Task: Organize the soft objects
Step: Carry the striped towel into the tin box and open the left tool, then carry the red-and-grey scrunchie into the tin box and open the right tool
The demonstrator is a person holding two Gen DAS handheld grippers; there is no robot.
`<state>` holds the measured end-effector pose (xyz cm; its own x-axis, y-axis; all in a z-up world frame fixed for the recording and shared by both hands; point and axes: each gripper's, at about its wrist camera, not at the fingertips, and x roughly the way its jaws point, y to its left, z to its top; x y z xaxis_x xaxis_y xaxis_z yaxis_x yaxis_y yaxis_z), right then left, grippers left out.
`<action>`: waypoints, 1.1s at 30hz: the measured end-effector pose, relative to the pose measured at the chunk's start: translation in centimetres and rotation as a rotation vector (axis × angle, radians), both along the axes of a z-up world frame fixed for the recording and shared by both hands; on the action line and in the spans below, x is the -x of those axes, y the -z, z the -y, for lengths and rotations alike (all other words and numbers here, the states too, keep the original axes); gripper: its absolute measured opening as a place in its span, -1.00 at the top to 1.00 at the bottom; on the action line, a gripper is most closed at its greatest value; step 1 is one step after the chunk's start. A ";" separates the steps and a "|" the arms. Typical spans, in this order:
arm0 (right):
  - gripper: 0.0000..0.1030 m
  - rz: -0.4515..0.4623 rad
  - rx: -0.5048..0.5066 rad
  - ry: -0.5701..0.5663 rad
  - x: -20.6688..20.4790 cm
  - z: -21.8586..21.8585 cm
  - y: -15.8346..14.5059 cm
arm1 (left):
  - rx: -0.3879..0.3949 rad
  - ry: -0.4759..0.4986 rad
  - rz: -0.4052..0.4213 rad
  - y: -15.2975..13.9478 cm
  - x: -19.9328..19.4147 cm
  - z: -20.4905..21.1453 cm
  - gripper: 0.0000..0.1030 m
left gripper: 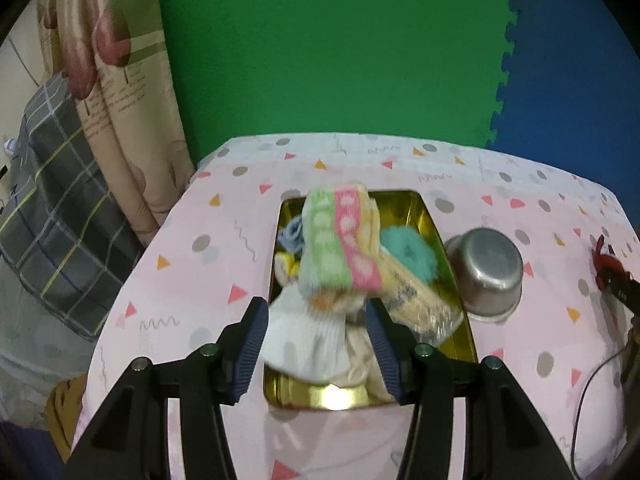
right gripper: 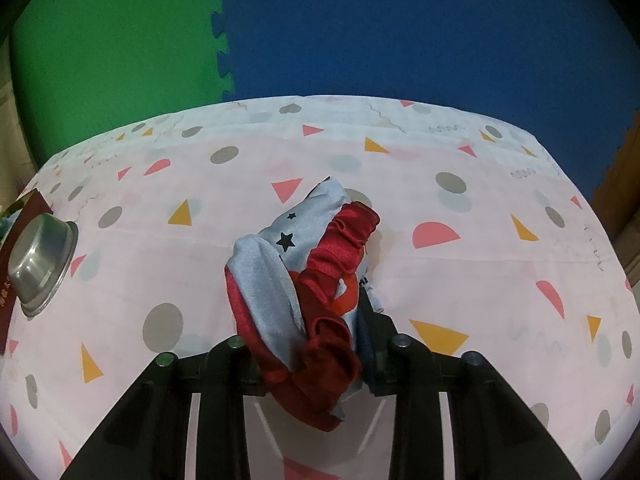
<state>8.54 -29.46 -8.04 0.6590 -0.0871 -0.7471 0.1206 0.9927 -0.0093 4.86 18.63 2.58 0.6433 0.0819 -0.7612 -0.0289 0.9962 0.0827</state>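
Left gripper (left gripper: 316, 344) jaws wide apart, nothing clamped; striped sock roll (left gripper: 340, 248) sits atop heap in gold tin (left gripper: 456, 292), 12 o'clock from fingertips. Right gripper (right gripper: 312, 344) clamped on red-and-blue cloth (right gripper: 304, 280) (one finger hidden under folds). Risk: heap overfull, roll topples toward steel bowl (left gripper: 486, 272) at 2 o'clock; dangling cloth snags tin rim.

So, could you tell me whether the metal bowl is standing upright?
No, the metal bowl lies upside down on the tablecloth, base up.
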 end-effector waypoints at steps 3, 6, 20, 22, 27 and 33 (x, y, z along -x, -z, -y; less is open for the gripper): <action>0.54 0.000 -0.001 -0.004 0.5 -0.3 -0.2 | -0.003 -0.016 -0.004 0.7 1.1 -0.2 -0.01; 0.56 -0.006 0.007 -0.015 1.3 -0.9 -0.5 | 0.012 -0.042 -0.002 1.2 1.8 -0.6 -0.01; 0.57 -0.040 0.030 -0.209 6.0 -8.5 -3.4 | -0.003 -0.129 0.012 2.4 3.0 -2.4 -0.01; 0.57 -0.047 0.023 -0.258 6.6 -10.3 -3.7 | 0.005 -0.133 0.008 2.7 3.2 -2.6 -0.01; 0.57 -0.060 0.004 -0.361 7.0 -14.5 -4.2 | 0.005 -0.144 0.002 3.2 3.4 -3.1 -0.01; 0.57 -0.049 -0.020 -0.502 7.0 -20.4 -5.7 | -0.006 -0.160 0.006 3.3 3.8 -3.8 -0.01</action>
